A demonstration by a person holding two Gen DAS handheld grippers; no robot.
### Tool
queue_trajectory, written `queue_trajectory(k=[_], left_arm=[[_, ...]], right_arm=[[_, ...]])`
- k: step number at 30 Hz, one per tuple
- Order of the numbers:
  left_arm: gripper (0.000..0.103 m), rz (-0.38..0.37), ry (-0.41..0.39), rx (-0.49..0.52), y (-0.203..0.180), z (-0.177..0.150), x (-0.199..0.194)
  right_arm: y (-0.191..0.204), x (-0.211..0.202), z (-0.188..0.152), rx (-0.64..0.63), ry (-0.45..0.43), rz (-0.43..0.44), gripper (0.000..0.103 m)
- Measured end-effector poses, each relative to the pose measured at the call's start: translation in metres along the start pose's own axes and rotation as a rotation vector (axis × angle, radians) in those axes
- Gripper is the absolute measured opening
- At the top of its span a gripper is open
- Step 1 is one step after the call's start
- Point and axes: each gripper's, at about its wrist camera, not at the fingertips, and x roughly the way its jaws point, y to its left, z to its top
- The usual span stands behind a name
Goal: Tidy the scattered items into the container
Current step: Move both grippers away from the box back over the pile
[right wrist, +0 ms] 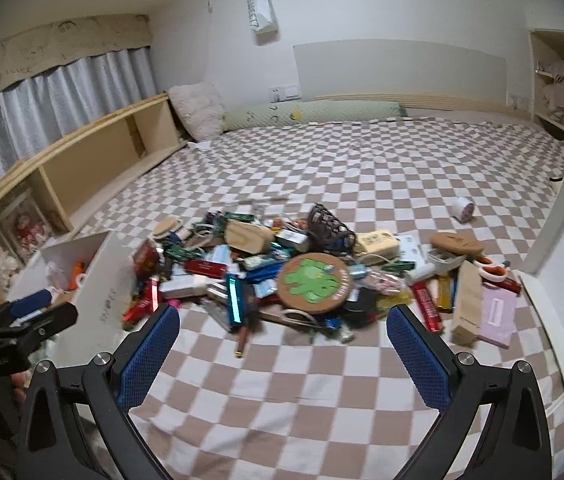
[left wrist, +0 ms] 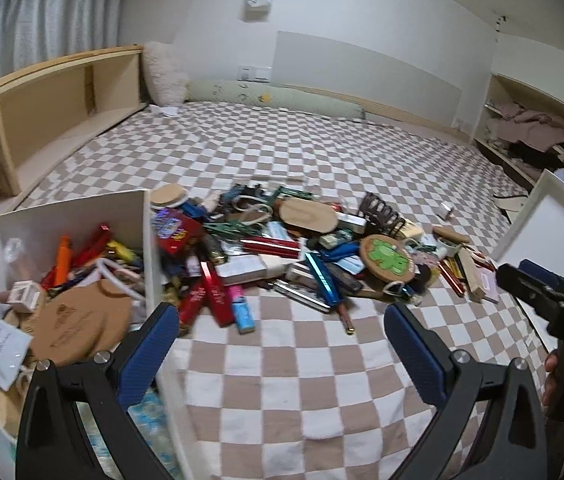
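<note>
1. Both my claws are wide open and hold nothing. My left claw (left wrist: pixel 282 332) hangs over the checkered blanket (left wrist: pixel 301 380), with one finger right by the wall of the white box (left wrist: pixel 82 216). My right claw (right wrist: pixel 282 332) hangs over the same blanket, more to the right.

2. The pile of little things (left wrist: pixel 282 248) lies straight ahead of both claws. The box sits at the left end of the pile, touching it.

3. I think a good next pick is the pen with the gold tip (right wrist: pixel 243 340). It sticks out of the pile toward me, and its long side points nearly at my right claw. My right claw looks nearer to it, so I would turn the fingers to close across it.

4. The left view looks down into the box. It is partly full, with a round cork mat (left wrist: pixel 82 320) on top.

5. The right view shows scissors (right wrist: pixel 491 270) and a pink pack (right wrist: pixel 497 314) at the far right more clearly.
</note>
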Motion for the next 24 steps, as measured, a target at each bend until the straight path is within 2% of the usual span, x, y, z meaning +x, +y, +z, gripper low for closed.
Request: queue_trajectory(k=[6,16,21,22,24], left_arm=[[0.103,-0.081,0.036,-0.020,-0.015,-0.004,0.025],[0.103,-0.069,0.099,0.036,-0.039,-0.016,0.073],[0.101,-0.085,0.125,0.040,-0.045,-0.020,0.099],[0.100,-0.082,0.124,0.047,-0.047,-0.021,0.105],[0.084,-0.070,0.117,0.067,-0.051,-0.021,0.115]], right_arm=[[-0.021,0.016,-0.013,-0.004,0.033,-0.039,0.103],[-0.054,0.041,-0.034,0.081,0.036,-0.044,0.103],[-0.064,0.062,-0.041,0.086,0.087,-0.066,0.103],[-0.065,0.067,-0.042,0.077,0.094,-0.083,0.103],[-0.066,0.075,-0.043,0.055,0.099,-0.120,0.103]])
